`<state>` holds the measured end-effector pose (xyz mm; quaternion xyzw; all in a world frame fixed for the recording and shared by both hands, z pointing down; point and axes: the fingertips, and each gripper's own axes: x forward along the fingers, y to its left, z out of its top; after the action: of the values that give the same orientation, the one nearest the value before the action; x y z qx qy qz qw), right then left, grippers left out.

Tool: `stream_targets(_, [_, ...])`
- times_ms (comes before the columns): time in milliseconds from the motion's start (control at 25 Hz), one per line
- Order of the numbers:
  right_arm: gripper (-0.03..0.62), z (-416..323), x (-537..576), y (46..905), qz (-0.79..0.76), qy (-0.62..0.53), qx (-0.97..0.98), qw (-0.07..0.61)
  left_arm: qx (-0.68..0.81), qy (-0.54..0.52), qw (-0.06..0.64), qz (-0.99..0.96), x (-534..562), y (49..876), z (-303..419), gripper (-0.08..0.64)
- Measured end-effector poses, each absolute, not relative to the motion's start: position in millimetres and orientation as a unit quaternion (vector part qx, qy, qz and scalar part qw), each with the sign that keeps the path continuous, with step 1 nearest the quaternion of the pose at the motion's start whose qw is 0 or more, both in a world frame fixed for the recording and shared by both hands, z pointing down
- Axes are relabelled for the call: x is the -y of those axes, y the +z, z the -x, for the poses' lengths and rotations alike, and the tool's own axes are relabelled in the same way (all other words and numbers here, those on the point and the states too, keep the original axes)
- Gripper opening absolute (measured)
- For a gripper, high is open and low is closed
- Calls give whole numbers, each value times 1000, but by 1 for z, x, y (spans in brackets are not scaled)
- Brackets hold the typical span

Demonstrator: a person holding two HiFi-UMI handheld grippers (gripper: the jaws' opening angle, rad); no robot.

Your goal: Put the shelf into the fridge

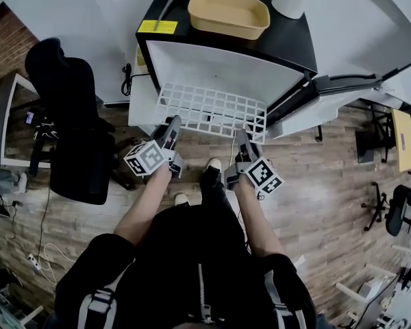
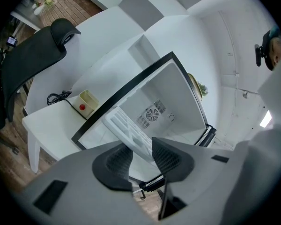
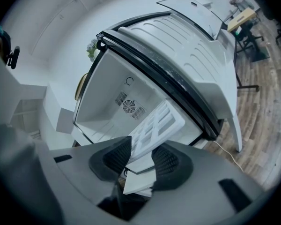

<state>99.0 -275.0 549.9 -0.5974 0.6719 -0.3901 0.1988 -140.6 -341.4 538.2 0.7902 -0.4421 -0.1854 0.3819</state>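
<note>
Shelf [image 1: 212, 110] is lying partly inside the open fridge [image 1: 222, 64], near edge sticking out. Left hand-held gripper [image 1: 172, 125] and right hand-held gripper [image 1: 243, 138] are each clamping that edge, likely so it slides in level.

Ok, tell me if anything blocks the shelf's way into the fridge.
Nothing visible does. The left tool and right tool grip the shelf, its far edge at the fridge mouth; the door is swung wide and the cavity looks bare.

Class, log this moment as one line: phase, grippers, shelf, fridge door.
phase: shelf insertion | left gripper: clamps shelf | right gripper: clamps shelf | shelf: partly inside fridge, front edge out | door: open
</note>
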Motion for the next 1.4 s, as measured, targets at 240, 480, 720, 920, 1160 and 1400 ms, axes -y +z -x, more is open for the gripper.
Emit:
stream_targets(240, [147,-103,282,548,598,-386,-674,199,441,-186,380,-791,345,537,138,147])
stream_targets(480, [149,-104,287,548,598,-382,-676,198,444,-186,380,-790,350,537,136,146])
stream_targets(720, [147,-107,293,549,597,-381,-677,200,446,-189,376,-790,355,537,134,146])
stream_targets(920, [146,-108,301,547,595,-380,-678,202,450,-188,377,-788,360,536,133,147])
stream_targets(1160, [144,-111,313,549,595,-382,-678,203,454,-189,377,-785,372,540,130,147])
stream_targets(1400, [144,-113,323,549,595,-380,-678,204,456,-189,375,-785,382,539,128,146])
